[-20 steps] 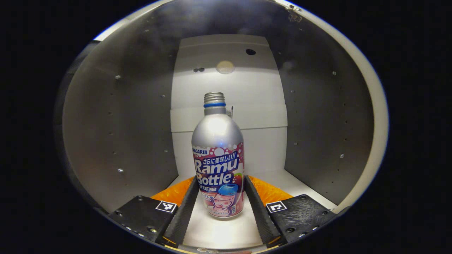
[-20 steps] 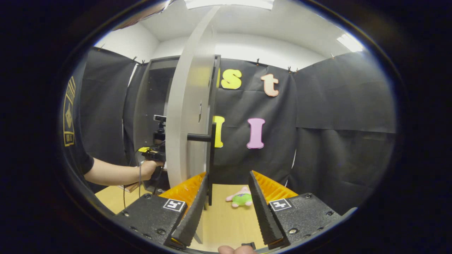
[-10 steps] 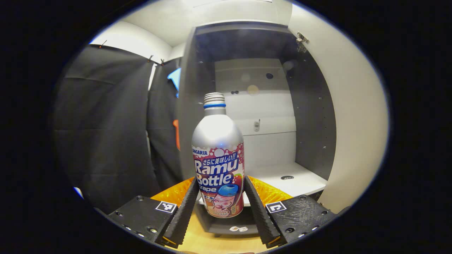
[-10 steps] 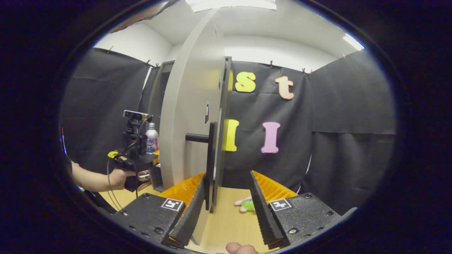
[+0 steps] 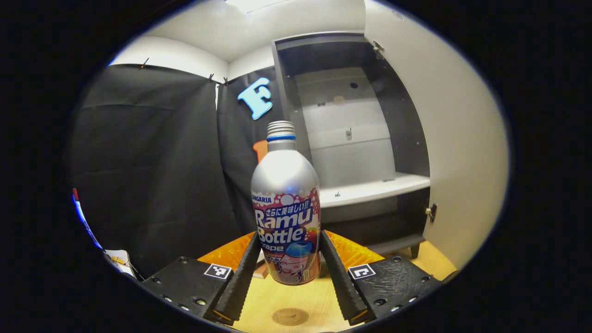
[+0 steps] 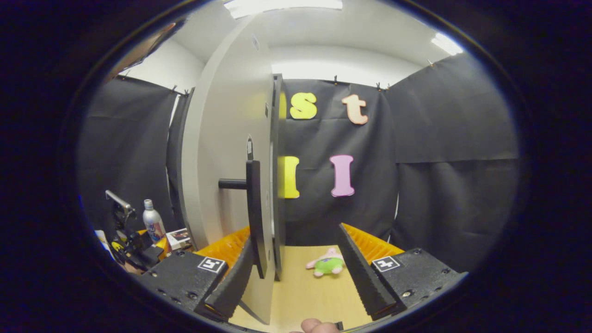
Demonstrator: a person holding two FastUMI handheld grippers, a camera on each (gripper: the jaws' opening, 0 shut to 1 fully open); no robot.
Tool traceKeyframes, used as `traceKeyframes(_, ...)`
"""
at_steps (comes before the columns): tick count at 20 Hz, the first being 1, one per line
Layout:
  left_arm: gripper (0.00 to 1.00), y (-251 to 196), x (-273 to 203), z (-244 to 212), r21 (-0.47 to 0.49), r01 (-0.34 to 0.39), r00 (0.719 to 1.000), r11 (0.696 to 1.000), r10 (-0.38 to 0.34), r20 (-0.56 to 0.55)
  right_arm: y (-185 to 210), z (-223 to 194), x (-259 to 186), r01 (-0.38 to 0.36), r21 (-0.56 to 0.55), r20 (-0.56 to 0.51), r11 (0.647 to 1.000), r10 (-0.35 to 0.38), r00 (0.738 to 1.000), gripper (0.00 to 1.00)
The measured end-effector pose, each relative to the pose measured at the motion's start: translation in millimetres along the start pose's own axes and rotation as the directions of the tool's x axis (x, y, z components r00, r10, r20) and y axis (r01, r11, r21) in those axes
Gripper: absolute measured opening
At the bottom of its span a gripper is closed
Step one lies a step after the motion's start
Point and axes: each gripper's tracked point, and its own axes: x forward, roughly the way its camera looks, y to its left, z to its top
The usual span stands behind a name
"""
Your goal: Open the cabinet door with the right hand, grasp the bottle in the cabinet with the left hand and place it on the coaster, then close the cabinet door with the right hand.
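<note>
Between the closed fingers of the left gripper, the bottle stands upright, clamped above the bench, with the round coaster below it. Behind, the cabinet gapes open, its door swung wide. The right gripper is spread apart, the handle just inside its left finger.

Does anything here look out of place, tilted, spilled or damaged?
Nothing looks damaged or spilled. The bottle stands upright in the left gripper, above the table, its neck without a cap. A small plush toy lies on the table beyond the open cabinet door.
</note>
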Motion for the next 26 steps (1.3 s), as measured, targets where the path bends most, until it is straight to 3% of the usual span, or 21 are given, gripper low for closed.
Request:
traceKeyframes(3, 0.77, 13, -1, -71, -0.002, -0.008, 0.997, 1.0, 0.008, -0.071, 10, 8, -13, 0.049, -0.056, -0.001, 0.997, -0.049, 0.999, 0.96)
traceKeyframes(6, 0.77, 18, 0, -125, 0.02, -0.031, 0.993, 0.999, 0.033, -0.11, 5, 24, -48, 0.16, -0.189, 0.095, 0.969, -0.145, 0.985, 1.0)
traceKeyframes(10, 0.76, 11, 10, -176, 0.019, -0.042, 0.99, 0.999, 0.044, -0.137, 14, -24, -57, 0.151, -0.242, -0.035, 0.958, -0.164, 0.986, 0.99)
traceKeyframes(19, 0.77, 3, 11, -229, -0.058, -0.057, 0.981, 0.997, 0.045, -0.189, 21, -28, -76, 0.164, -0.282, -0.073, 0.945, -0.191, 0.979, 1.0)
traceKeyframes(26, 0.77, -4, 15, -222, -0.105, -0.06, 0.991, 0.993, 0.047, -0.125, 38, -41, -87, 0.118, -0.333, -0.1, 0.935, -0.159, 0.982, 1.0)
